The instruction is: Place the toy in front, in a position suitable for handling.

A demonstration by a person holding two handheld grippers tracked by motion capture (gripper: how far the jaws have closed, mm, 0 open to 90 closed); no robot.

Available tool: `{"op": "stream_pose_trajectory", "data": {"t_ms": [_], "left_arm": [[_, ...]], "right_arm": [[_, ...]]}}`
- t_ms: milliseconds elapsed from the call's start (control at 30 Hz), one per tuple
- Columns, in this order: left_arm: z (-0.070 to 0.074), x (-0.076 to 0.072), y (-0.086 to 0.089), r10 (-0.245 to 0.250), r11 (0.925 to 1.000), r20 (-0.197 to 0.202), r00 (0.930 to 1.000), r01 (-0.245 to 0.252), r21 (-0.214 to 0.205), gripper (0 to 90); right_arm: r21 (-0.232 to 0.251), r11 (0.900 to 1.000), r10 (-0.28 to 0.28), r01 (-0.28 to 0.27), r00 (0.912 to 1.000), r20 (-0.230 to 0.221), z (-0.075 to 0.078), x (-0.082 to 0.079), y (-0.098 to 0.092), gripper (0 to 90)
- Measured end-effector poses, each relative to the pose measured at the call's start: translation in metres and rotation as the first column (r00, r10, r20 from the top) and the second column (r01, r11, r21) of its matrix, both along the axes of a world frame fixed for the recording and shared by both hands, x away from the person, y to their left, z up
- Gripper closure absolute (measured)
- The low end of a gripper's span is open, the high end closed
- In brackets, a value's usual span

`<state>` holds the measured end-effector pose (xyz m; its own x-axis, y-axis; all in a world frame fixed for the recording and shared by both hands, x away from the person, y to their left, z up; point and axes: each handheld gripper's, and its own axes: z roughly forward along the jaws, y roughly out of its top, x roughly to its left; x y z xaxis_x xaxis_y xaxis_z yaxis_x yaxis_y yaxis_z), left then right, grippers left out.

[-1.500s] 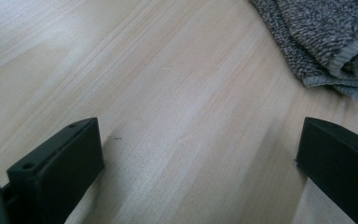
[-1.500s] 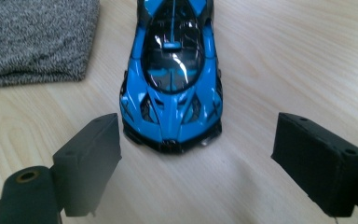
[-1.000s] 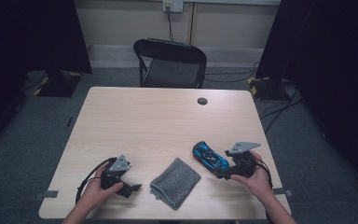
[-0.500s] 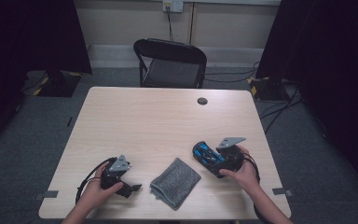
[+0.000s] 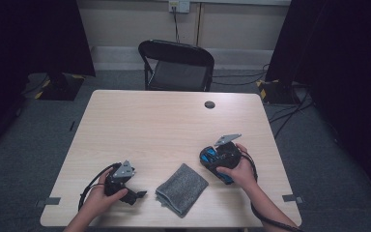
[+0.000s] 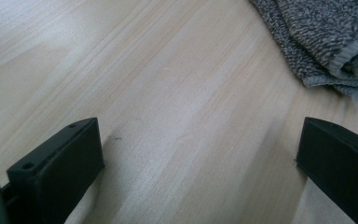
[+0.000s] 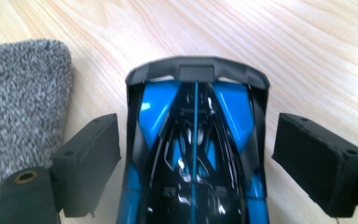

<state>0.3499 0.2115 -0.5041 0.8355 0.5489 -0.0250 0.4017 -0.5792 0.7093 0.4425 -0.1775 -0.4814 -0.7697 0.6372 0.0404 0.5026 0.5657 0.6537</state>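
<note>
A person sits at a pale wooden table (image 5: 174,121), holding a two-jaw gripper in each hand. In the last second the right gripper (image 5: 217,157) has slid inward from about 4 o'clock on the tabletop, closing over a blue and black toy car (image 5: 215,163). In the right gripper view the car (image 7: 196,154) lies between the two jaws, which are spread to either side of its body with a narrow gap on each flank, so nothing is pinched yet. This suggests a grasp of the car is about to be made, and the jaws need only close.

The left gripper (image 5: 125,186) has stayed at about 7 o'clock, low over the table. In the left gripper view its jaws are spread wide over bare wood, holding nothing.

A folded grey cloth (image 5: 182,188) lies at about 6 o'clock, between the two grippers. In the right gripper view the cloth (image 7: 23,107) sits just beside the car's left flank, near the jaw on that side, and it could get caught if that jaw swings wide. In the left gripper view a corner of the cloth (image 6: 326,42) sits at 1 o'clock.

Farther off, a small dark round disc (image 5: 209,104) sits near the table's far edge at 1 o'clock, well apart from the work. A black folding chair (image 5: 176,65) stands beyond the table at 12 o'clock.
</note>
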Motion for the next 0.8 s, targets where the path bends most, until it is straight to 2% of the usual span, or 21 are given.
{"op": "stream_pose_trajectory", "data": {"t_ms": [167,267,400,467,800], "left_arm": [[0.000,0.000,0.000,-0.004,1.0000,0.000,1.0000,0.004,0.004,0.0],[0.000,0.000,0.000,-0.006,1.0000,0.001,1.0000,0.006,0.006,0.0],[0.000,0.000,0.000,-0.007,1.0000,0.001,1.0000,0.007,0.005,0.0],[0.000,0.000,0.000,-0.007,1.0000,0.001,1.0000,0.007,0.005,0.0],[0.000,0.000,0.000,-0.007,1.0000,0.001,1.0000,0.007,0.005,0.0]], "right_arm": [[0.001,0.9998,-0.020,0.020,0.9998,-0.007,-0.001,0.003,0.006,14.0],[-0.021,0.9994,-0.026,0.026,0.9997,-0.005,-0.004,0.003,0.010,14.0],[-0.016,0.9993,-0.034,0.034,0.9994,-0.010,-0.008,0.004,0.014,14.4],[-0.033,0.9987,-0.038,0.038,0.9993,-0.002,-0.009,0.004,0.015,14.5],[-0.035,0.9981,-0.051,0.051,0.9987,0.009,-0.011,0.004,0.015,20.8]]}}
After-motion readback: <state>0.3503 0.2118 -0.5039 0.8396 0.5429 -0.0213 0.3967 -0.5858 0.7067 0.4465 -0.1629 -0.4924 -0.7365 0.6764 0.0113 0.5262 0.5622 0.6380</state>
